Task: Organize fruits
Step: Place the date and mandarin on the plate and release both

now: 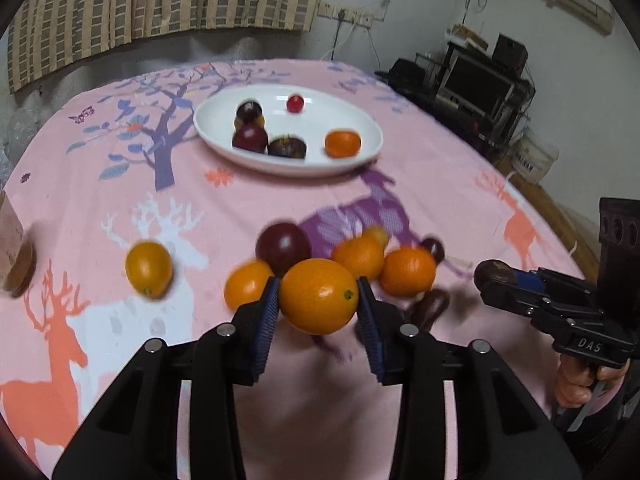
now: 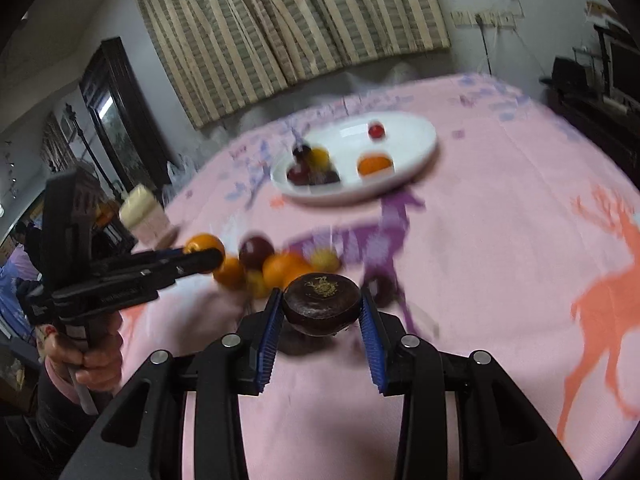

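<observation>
My left gripper [image 1: 318, 302] is shut on an orange kumquat [image 1: 318, 296], held above the pink tablecloth; it also shows in the right wrist view [image 2: 202, 254]. My right gripper [image 2: 320, 312] is shut on a dark brown chestnut [image 2: 322, 308]; it also shows in the left wrist view [image 1: 494, 276]. A loose pile of kumquats and dark fruits [image 1: 360, 258] lies just beyond the left gripper, with one kumquat [image 1: 149, 269] apart at the left. A white oval plate [image 1: 352, 116] farther back holds several fruits, among them an orange one [image 1: 342, 143] and a small red one [image 1: 295, 103].
A cork-lidded jar [image 1: 12, 248] stands at the table's left edge. Striped curtains hang behind the table. A dark shelf with electronics [image 1: 480, 80] stands at the right beyond the table edge. A dark cabinet [image 2: 116, 116] stands at the left.
</observation>
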A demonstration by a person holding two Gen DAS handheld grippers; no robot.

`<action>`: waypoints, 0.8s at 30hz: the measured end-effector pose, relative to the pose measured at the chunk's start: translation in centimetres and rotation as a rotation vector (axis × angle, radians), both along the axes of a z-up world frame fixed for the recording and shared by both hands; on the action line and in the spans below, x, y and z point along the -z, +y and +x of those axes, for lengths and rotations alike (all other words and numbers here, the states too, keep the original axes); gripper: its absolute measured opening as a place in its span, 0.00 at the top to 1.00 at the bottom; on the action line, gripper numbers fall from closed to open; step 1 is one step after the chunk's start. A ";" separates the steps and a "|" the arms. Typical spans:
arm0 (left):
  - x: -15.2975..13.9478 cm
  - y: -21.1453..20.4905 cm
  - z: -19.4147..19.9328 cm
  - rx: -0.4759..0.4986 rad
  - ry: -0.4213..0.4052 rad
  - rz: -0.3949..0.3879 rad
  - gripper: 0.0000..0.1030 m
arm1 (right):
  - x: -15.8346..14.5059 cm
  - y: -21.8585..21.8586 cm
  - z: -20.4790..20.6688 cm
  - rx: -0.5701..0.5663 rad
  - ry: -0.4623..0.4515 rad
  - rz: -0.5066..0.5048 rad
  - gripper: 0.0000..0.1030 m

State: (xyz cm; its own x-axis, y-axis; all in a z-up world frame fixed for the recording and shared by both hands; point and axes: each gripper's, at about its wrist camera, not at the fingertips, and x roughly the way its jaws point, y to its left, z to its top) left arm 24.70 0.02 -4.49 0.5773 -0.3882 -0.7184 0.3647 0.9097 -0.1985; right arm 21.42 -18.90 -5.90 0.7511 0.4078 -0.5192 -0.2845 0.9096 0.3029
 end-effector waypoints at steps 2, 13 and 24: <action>-1.2 -0.1 1.7 -0.022 -0.017 -0.024 0.63 | -1.9 0.2 1.9 0.027 -0.062 0.004 0.63; -3.8 -3.5 15.1 -0.136 -0.044 -0.038 0.63 | -3.2 1.0 16.8 0.177 -0.109 -0.072 0.63; 0.1 -6.2 20.8 -0.140 0.021 0.110 0.56 | -0.9 1.1 19.3 0.156 -0.033 -0.146 0.53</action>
State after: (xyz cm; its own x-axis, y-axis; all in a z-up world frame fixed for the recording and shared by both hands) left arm 45.53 -6.14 -4.55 0.6049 -0.2230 -0.7644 0.2296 0.9681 -0.1007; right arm 40.75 -17.84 -5.03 0.8166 0.2073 -0.5387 -0.1443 0.9770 0.1573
